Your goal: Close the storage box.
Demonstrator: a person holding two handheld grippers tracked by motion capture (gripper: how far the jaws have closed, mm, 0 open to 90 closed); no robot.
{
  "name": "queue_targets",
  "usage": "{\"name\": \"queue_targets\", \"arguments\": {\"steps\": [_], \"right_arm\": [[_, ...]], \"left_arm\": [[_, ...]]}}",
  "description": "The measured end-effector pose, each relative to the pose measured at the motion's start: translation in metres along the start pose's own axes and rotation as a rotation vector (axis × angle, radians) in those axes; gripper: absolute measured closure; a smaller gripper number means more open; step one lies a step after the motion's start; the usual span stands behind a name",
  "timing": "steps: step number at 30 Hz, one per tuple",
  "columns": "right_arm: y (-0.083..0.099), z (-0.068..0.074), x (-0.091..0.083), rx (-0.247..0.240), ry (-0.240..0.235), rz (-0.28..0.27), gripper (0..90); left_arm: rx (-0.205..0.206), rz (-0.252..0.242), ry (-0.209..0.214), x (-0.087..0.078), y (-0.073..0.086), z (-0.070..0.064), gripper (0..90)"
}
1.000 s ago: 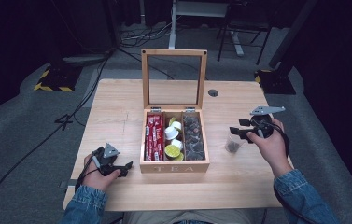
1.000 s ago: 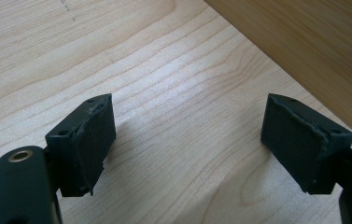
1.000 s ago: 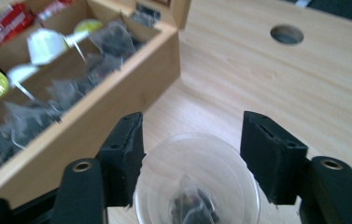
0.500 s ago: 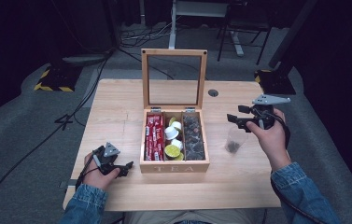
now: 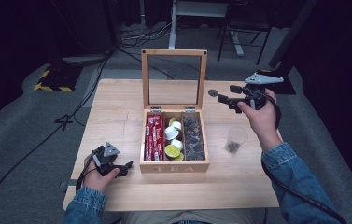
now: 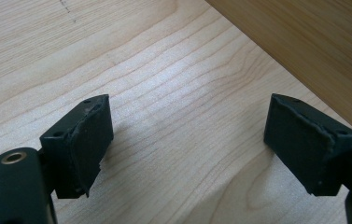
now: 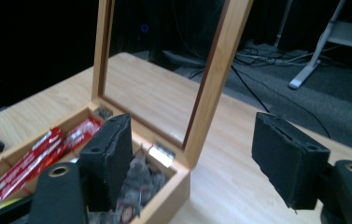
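An open wooden tea box point(image 5: 173, 167) stands mid-table with its glass lid point(image 5: 173, 52) upright. It holds red packets point(image 5: 153, 137), white and yellow capsules point(image 5: 172, 140) and dark tea bags point(image 5: 193, 137). My right gripper point(image 5: 229, 96) is raised to the right of the lid, open and holding nothing. In the right gripper view the lid frame point(image 7: 215, 79) stands between the spread jaws of the right gripper point(image 7: 192, 154), with red packets point(image 7: 33, 158) and tea bags point(image 7: 141, 182) below. My left gripper point(image 5: 126, 169) rests open by the box's front left corner. In its own view the left gripper point(image 6: 187, 140) is over bare wood, with the box wall point(image 6: 304, 46) beyond.
A clear plastic cup point(image 5: 235, 139) with something dark at its bottom stands on the table right of the box. A round grommet hole point(image 5: 213, 93) sits in the tabletop near the lid. Cables and a chair base lie on the floor behind the table.
My right gripper has risen and moved back and left, away from the cup and toward the lid's right edge. The cup stays on the table. The left gripper has not moved.
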State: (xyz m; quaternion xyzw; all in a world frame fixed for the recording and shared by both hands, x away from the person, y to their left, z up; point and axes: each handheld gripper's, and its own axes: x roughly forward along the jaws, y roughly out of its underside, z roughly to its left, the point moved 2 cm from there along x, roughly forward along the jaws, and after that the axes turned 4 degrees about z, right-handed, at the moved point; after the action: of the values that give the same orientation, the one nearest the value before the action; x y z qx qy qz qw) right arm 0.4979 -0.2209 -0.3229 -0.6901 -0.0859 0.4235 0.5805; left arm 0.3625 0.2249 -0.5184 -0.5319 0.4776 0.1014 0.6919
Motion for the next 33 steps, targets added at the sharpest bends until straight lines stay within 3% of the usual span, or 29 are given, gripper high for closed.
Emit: {"name": "queue_targets", "arguments": {"steps": [6, 10, 19, 29, 33], "right_arm": [[-0.020, -0.004, 0.017, 0.011, 0.028, -0.040, 21.5], [-0.031, -0.009, 0.032, 0.018, 0.048, -0.041, 23.2], [-0.061, -0.014, 0.069, 0.020, 0.035, -0.038, 29.2], [-0.071, -0.028, 0.105, 0.055, 0.077, -0.008, 33.1], [-0.072, -0.034, 0.114, 0.075, 0.074, 0.000, 37.2]], "left_arm": [[-0.001, 0.000, 0.001, 0.000, 0.000, 0.000, 16.0], [-0.001, 0.000, 0.000, 0.000, 0.000, 0.000, 16.0], [-0.002, 0.001, 0.000, 0.000, 0.000, 0.000, 16.0], [0.001, 0.003, 0.001, 0.000, -0.001, 0.000, 16.0], [0.002, 0.002, 0.001, 0.000, -0.001, 0.001, 16.0]]}}
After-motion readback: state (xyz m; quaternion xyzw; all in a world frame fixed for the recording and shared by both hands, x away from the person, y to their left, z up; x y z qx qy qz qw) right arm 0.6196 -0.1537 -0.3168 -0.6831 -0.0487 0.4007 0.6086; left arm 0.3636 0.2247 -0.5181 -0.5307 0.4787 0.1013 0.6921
